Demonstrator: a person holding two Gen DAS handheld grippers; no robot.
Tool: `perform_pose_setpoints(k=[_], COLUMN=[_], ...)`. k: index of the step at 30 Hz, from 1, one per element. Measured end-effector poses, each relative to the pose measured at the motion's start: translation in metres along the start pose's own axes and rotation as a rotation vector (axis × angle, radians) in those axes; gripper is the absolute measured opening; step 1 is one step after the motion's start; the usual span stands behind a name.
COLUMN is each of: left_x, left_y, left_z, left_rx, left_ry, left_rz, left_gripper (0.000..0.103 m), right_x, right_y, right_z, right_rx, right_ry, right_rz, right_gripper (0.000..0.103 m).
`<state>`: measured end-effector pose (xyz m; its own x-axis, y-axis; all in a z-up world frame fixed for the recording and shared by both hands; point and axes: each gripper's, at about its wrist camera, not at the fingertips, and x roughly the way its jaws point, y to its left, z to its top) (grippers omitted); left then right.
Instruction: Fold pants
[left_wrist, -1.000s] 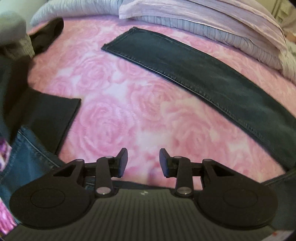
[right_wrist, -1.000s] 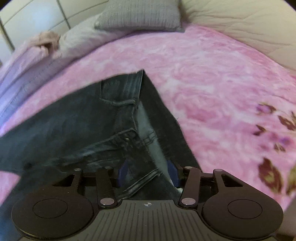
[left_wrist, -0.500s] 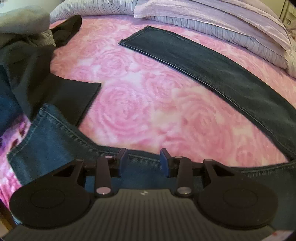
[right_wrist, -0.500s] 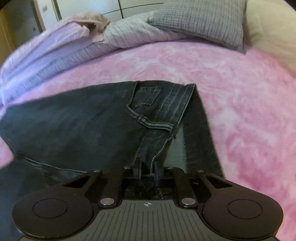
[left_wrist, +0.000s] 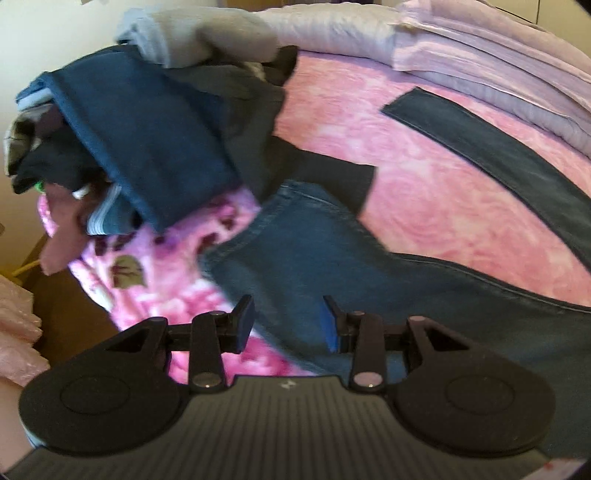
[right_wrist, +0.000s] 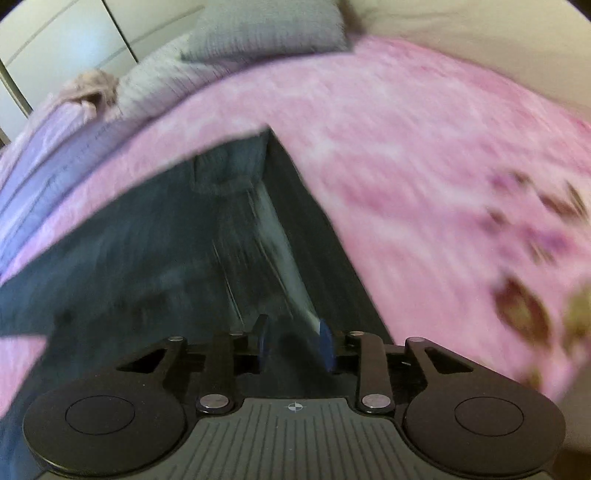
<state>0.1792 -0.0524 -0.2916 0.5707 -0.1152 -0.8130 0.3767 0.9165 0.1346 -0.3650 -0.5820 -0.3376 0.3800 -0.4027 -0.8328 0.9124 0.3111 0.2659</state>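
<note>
A: What do the left gripper (left_wrist: 287, 320) jaws hold?

B: Nothing. They stand partly open above the blue denim of the pants (left_wrist: 369, 273), which spread ahead of and to the right of them on the pink bedspread (left_wrist: 436, 192). A heap of clothes (left_wrist: 147, 129) sits beyond the jaws, to their left.

A: And the right gripper (right_wrist: 294, 343)?

B: Its jaws are opening, with a fold of the dark denim running between them; the blur hides whether the pads touch it. A grey pillow (right_wrist: 266, 33) lies far ahead.
</note>
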Motion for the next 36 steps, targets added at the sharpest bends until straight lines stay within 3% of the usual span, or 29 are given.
perform_pose_setpoints(k=[3,6,11,15,18,21,25,26,27,30,33,35,36], left_x=[0.013,0.040,0.088,0.126,0.158,0.184,0.194,0.193,0.191,0.180,0.172,0.183,0.190], left_y=[0.007,0.004,-0.006,-0.014,-0.010,0.001,0.005,0.005,0.003,0.005,0.028,0.035,0.029], left_z=[0.013,0.040,0.083,0.110,0.115,0.112,0.106,0.104,0.102,0.101,0.109,0.109,0.103], left_rx=[0.047,0.082,0.109,0.219,0.325,0.370,0.401,0.417,0.433,0.490,0.373,0.343,0.381], left_ry=[-0.014,-0.030,-0.040,-0.040,0.017,0.071,0.060,0.056,0.047,-0.025,-0.110,-0.083,-0.077], left_rz=[0.001,-0.017,-0.079,-0.114,-0.118,-0.169,-0.258,-0.278,-0.289,-0.276,-0.223,-0.214,-0.156], left_gripper=[0.034,0.034,0.035,0.035,0.035,0.033,0.028,0.017,0.013,0.006,0.008,0.009,0.003], right_x=[-0.021,-0.036,-0.044,-0.048,-0.046,-0.047,-0.045,-0.045,-0.044,-0.043,-0.046,-0.047,-0.046], right_y=[-0.010,-0.011,0.008,0.027,0.043,0.060,0.081,0.087,0.092,0.107,0.116,0.120,0.120], right_z=[-0.030,-0.043,-0.050,-0.070,-0.087,-0.103,-0.118,-0.121,-0.124,-0.129,-0.130,-0.130,-0.130], right_rx=[0.037,0.089,0.059,0.071,0.084,0.103,0.120,0.120,0.120,0.114,0.104,0.093,0.095], right_ry=[0.029,0.000,0.007,0.027,0.047,0.048,0.059,0.058,0.056,0.048,0.030,0.024,0.027], right_rz=[-0.031,-0.056,-0.139,-0.185,-0.228,-0.260,-0.292,-0.297,-0.301,-0.314,-0.314,-0.320,-0.320], right_gripper=[0.027,0.027,0.027,0.028,0.028,0.029,0.029,0.029,0.029,0.029,0.029,0.029,0.029])
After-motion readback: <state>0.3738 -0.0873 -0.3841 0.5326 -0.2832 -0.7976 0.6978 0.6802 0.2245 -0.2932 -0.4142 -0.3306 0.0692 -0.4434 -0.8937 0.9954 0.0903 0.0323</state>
